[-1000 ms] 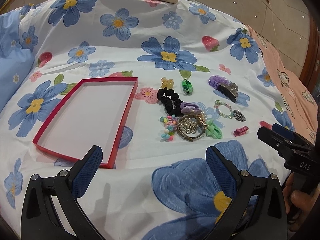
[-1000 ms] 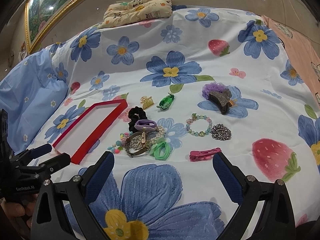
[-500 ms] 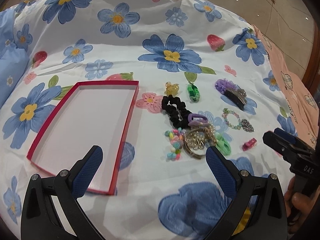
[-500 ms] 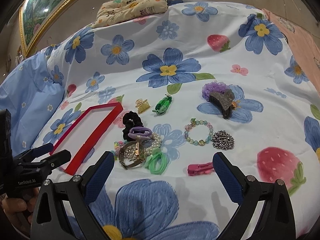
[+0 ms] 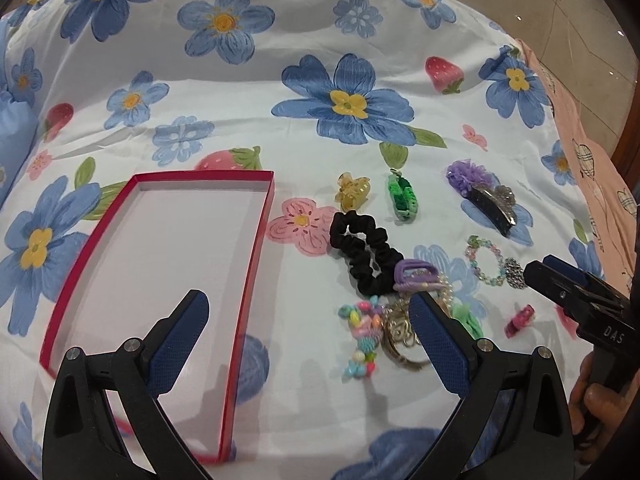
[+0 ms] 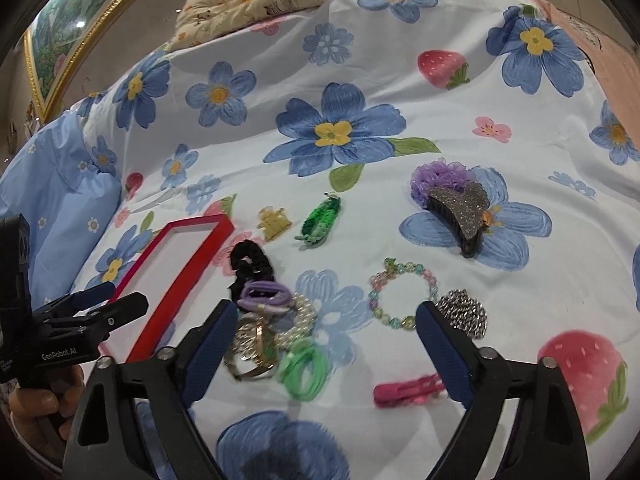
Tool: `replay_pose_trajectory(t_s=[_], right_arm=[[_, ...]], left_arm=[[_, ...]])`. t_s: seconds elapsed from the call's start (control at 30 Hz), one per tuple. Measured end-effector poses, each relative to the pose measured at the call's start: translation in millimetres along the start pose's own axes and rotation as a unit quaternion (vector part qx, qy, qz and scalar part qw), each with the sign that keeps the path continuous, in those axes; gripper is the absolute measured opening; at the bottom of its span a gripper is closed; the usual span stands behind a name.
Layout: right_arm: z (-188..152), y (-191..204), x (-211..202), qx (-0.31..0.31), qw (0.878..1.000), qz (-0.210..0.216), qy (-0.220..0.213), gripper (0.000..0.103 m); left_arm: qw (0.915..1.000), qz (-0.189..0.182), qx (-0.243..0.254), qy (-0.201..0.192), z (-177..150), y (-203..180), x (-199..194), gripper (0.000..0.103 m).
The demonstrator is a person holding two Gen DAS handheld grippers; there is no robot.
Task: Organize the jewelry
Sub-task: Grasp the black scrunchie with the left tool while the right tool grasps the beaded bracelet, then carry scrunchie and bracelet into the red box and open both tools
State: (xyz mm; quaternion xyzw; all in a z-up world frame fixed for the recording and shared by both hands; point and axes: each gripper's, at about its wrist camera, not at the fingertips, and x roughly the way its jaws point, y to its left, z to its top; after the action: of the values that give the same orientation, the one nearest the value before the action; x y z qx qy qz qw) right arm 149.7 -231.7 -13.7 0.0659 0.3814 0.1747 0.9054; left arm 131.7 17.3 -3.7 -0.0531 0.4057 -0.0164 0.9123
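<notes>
A red shallow box (image 5: pixel 258 256) lies open on the flowered bedsheet, left of the jewelry. My left gripper (image 5: pixel 308 304) hovers open over the box's right wall, holding nothing. A black scrunchie (image 5: pixel 364 256), a purple hair tie (image 5: pixel 414 276), a gold bracelet (image 6: pixel 250 344), green hair ties (image 6: pixel 304 368) and a coloured bead piece (image 5: pixel 362 332) lie heaped together. My right gripper (image 6: pixel 326 314) hangs above this heap with its jaws closing, pressing on nothing. A bead bracelet (image 6: pixel 400 292), silver chain (image 6: pixel 462 312) and pink clip (image 6: pixel 408 394) lie to the right.
Farther back lie a yellow claw clip (image 6: pixel 274 224), a green braided piece (image 6: pixel 320 220) and a glitter claw clip (image 6: pixel 460 212) on a purple scrunchie. A folded patterned cloth (image 6: pixel 248 0) sits at the bed's far edge, a blue pillow (image 6: pixel 52 200) at left.
Both grippers have moved forward toward the jewelry, so the box and the heap sit closer and lower in view. The right jaws stand narrower than before.
</notes>
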Motion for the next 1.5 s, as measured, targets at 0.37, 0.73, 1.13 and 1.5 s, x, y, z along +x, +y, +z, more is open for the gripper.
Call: replay_pose_trajectory(t_s=[0.37,0.73,1.13,1.5], right_arm=[[11.4,-35.5,49.0,0.010,0.998,-0.038,0.055,0.062],[13.7,-61.1,85.9,-0.005,0.992,-0.076,0.104,0.038],[18.8,-50.3,71.9,-0.014,0.995,-0.063,0.074,0.007],[35.9,-6.6,43.8,-0.035,0.998,-0.027,0.033,0.007]], left_arm=[[0.9989,-0.019,0.014,0.041,26.6,-10.3,53.2,0.089],[0.9942,-0.029,0.025,0.100,31.6,-20.2,114.4,0.070],[0.9931,-0.080,0.037,0.077,30.7,-24.6,87.3,0.009],[0.9969,-0.073,0.017,0.025,35.0,5.4,30.0,0.009]])
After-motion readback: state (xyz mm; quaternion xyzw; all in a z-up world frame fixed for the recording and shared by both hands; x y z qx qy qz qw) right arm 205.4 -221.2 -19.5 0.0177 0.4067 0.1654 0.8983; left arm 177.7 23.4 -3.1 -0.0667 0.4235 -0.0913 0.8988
